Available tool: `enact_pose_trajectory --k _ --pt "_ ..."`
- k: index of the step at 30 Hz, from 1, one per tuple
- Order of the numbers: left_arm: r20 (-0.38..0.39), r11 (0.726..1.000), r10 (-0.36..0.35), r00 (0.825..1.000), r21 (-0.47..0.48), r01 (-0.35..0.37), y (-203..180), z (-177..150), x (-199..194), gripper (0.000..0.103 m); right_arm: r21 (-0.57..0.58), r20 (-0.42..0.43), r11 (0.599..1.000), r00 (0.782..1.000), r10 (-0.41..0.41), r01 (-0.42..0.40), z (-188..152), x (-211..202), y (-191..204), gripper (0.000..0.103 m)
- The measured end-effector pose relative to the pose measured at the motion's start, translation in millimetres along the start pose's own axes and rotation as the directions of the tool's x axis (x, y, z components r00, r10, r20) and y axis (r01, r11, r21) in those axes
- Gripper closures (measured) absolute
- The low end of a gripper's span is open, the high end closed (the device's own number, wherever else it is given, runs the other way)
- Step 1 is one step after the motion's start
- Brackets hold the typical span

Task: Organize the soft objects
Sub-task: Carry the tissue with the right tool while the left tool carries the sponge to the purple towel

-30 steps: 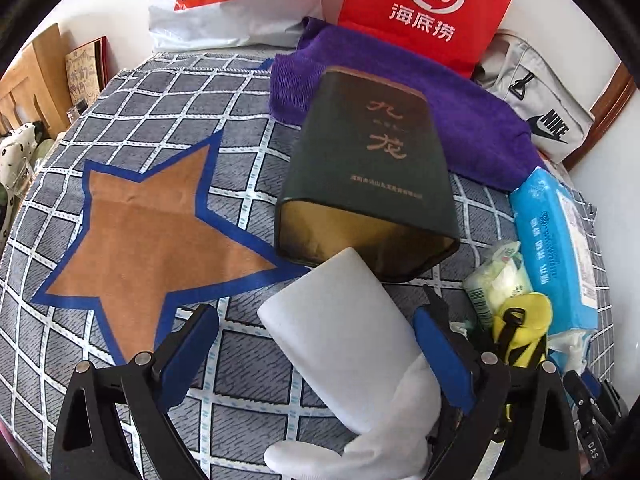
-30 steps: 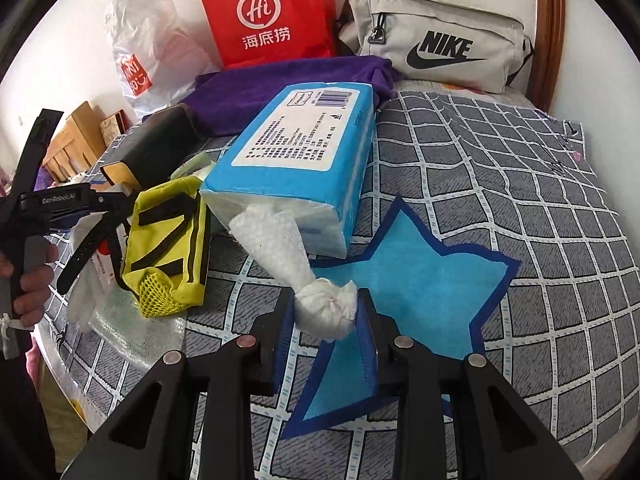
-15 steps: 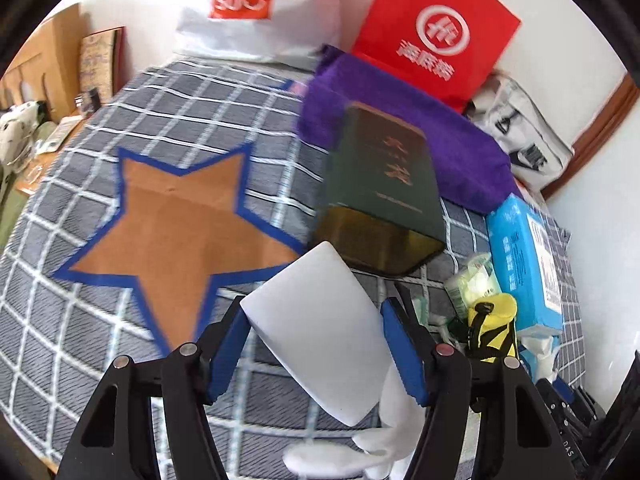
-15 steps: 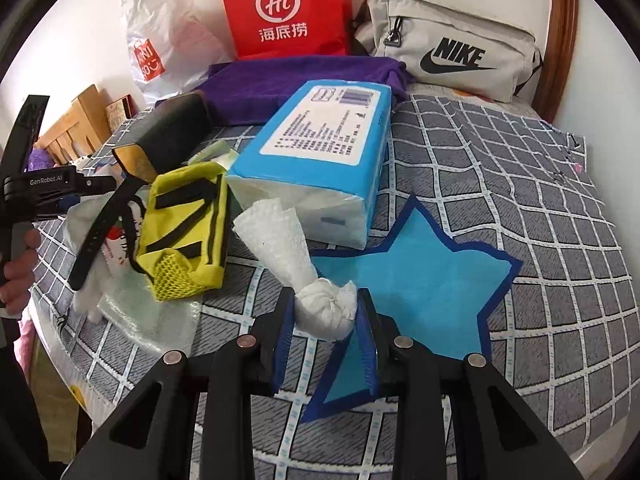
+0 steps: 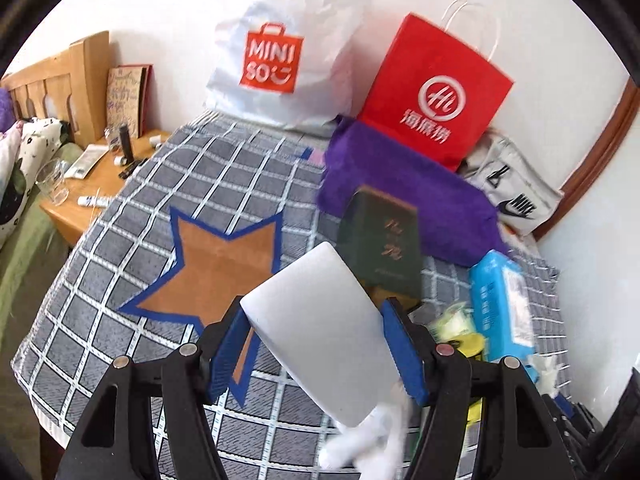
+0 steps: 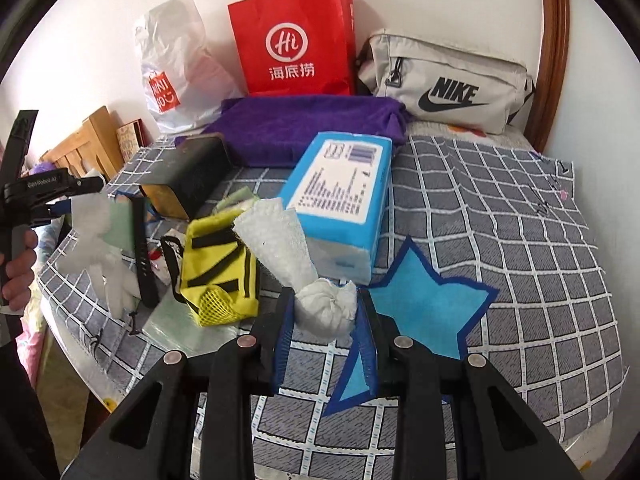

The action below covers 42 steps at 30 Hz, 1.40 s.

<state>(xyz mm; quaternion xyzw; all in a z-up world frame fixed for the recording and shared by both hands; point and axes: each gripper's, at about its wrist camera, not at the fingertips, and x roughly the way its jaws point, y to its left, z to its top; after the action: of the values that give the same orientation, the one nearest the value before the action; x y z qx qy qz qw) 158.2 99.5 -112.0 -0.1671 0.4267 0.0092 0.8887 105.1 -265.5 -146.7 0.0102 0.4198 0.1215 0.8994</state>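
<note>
The white glove [image 5: 320, 336] sits pinched between the left gripper [image 5: 316, 350] fingers above the bed's [image 5: 132, 248] near edge; the right gripper [image 6: 324, 320] holds a knotted white bag [image 6: 326, 306].

White plastic bag [image 5: 292, 60]: I read "MINISO" in white on an orange-red patch.
Red paper bag [image 6: 294, 40]: a white "Hi" in a ring, with "海底捞" under it.
Grey waist bag [image 6: 448, 80]: "NIKE" in black over the swoosh.
My left tongs' body [image 6: 38, 190]: small print, "GenRobot.AI".
Blue tissue pack [image 6: 340, 188]: label too small to read.
Dark green box [image 5: 384, 244]: gold characters, blurred.
</note>
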Motion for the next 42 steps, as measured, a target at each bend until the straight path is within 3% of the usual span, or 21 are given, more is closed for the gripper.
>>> enact_pose_trajectory --k 11,23,32,42 --pt "0.022 0.998 -0.028 0.999 0.049 0.027 -24 14 -10 0.038 0.013 0.024 1.0 1.0 -0.002 0.002 20 -1 -3 0.073" --pt "0.003 0.989 0.0 1.0 0.145 0.0 -66 49 18 0.038 0.012 0.082 1.0 0.997 -0.012 0.011 92 18 -10 0.073" --pt "-0.012 0.983 0.01 1.0 0.183 -0.008 -86 91 55 0.038 0.011 0.096 1.0 0.995 -0.021 0.02 153 55 -19 0.073" --pt "-0.054 0.979 0.032 0.998 0.201 -0.02 -97 131 109 0.038 0.02 0.065 1.0 0.998 -0.019 0.018 197 114 -31 0.073"
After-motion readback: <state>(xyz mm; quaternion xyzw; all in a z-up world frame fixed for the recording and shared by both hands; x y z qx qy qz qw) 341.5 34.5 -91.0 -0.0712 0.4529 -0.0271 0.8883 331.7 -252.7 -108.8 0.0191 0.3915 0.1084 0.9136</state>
